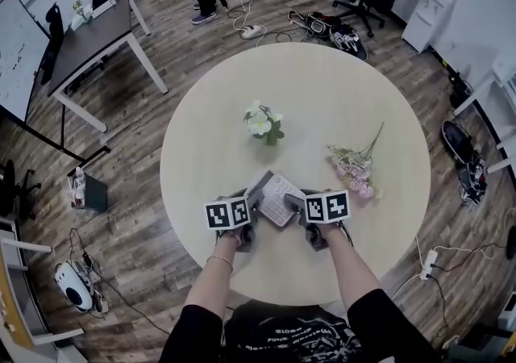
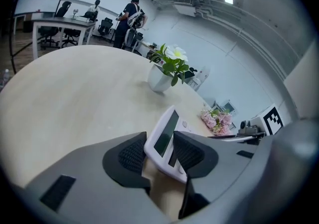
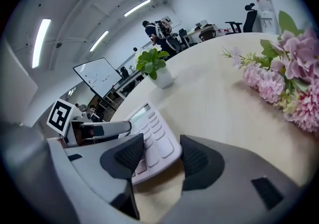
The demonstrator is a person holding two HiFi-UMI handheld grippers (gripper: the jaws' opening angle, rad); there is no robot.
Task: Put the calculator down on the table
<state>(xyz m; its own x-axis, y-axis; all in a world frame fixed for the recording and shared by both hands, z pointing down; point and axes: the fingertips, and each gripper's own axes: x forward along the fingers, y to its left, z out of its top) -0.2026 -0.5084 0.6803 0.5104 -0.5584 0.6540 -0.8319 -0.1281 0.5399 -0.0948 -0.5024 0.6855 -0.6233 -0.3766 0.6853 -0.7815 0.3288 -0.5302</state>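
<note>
The round pale table (image 1: 322, 103) has a smooth, matt, wood-look top. The white plastic calculator (image 1: 276, 196) looks smooth, with a glossy dark display. The left hand-held gripper (image 2: 160, 151) and the right hand-held gripper (image 3: 162, 156) are matt grey plastic; their black pads (image 2: 132, 155) are finely ribbed. The brown floor (image 1: 145, 192) is wood planks.

Black printed shirt (image 1: 282, 335), thin bracelet (image 1: 218, 260); grey hand-held grippers (image 2: 160, 154) (image 3: 162, 156) bear black-and-white marker cubes (image 1: 227, 213).
</note>
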